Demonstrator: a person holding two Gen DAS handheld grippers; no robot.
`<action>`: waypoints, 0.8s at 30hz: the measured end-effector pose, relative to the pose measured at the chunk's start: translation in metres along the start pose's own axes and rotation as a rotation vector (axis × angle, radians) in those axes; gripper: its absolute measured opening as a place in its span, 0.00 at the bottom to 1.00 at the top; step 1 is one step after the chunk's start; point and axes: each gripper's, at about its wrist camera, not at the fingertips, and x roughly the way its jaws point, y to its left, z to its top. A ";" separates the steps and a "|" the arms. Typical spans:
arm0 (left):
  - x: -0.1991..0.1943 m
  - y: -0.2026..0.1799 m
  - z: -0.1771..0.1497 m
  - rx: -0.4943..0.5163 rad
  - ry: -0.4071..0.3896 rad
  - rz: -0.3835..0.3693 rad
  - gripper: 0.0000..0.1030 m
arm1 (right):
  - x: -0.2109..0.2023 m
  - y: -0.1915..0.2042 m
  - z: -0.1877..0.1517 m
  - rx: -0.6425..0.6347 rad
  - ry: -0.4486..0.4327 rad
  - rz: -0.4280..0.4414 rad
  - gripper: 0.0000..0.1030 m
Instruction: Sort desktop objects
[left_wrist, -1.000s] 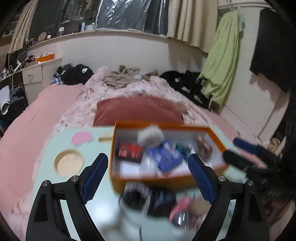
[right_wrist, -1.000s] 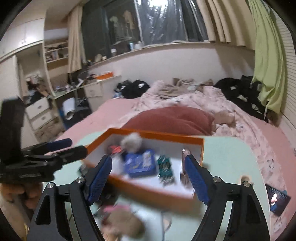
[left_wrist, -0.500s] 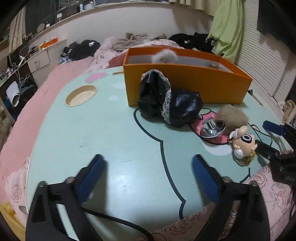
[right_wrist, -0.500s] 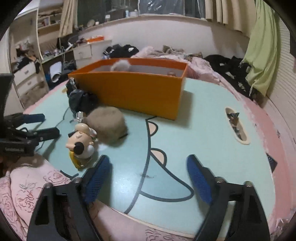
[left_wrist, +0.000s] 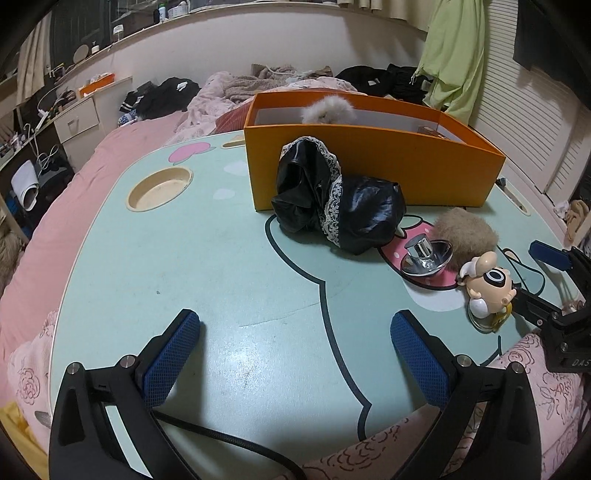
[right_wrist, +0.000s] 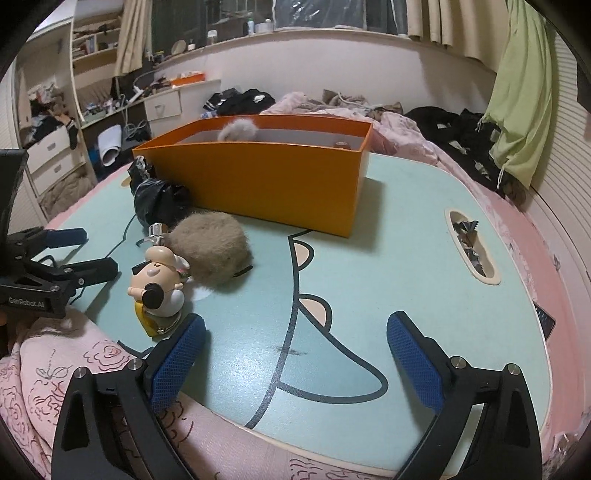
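An orange box (left_wrist: 373, 173) (right_wrist: 266, 181) stands on the mint table (left_wrist: 221, 266), with a grey fluffy ball (left_wrist: 327, 110) inside. In front of it lie a black lace-trimmed cloth (left_wrist: 332, 203), a brown furry ball (left_wrist: 465, 236) (right_wrist: 210, 247), a shiny metal knob (left_wrist: 424, 253) and a cartoon figurine (left_wrist: 487, 291) (right_wrist: 159, 284). My left gripper (left_wrist: 295, 354) is open and empty, low over the table's near edge. My right gripper (right_wrist: 295, 354) is open and empty, just right of the figurine.
A round cup recess (left_wrist: 160, 188) sits at the table's left and a slot recess (right_wrist: 469, 243) at its right. Pink bedding (left_wrist: 66, 206) surrounds the table. A dark phone-like thing (right_wrist: 545, 317) lies at the right edge.
Both grippers have dropped from above the box to low at the table's near edge. The box interior is mostly hidden behind its front wall now.
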 end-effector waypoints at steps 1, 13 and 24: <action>0.000 0.000 0.000 0.000 0.000 0.000 1.00 | 0.000 0.000 0.001 0.001 -0.001 0.001 0.96; 0.000 0.001 -0.001 0.000 -0.001 -0.001 1.00 | -0.005 -0.002 0.000 0.024 -0.020 0.022 0.96; 0.000 0.001 -0.001 0.001 -0.001 -0.001 1.00 | -0.027 0.006 0.004 0.012 -0.107 0.132 0.78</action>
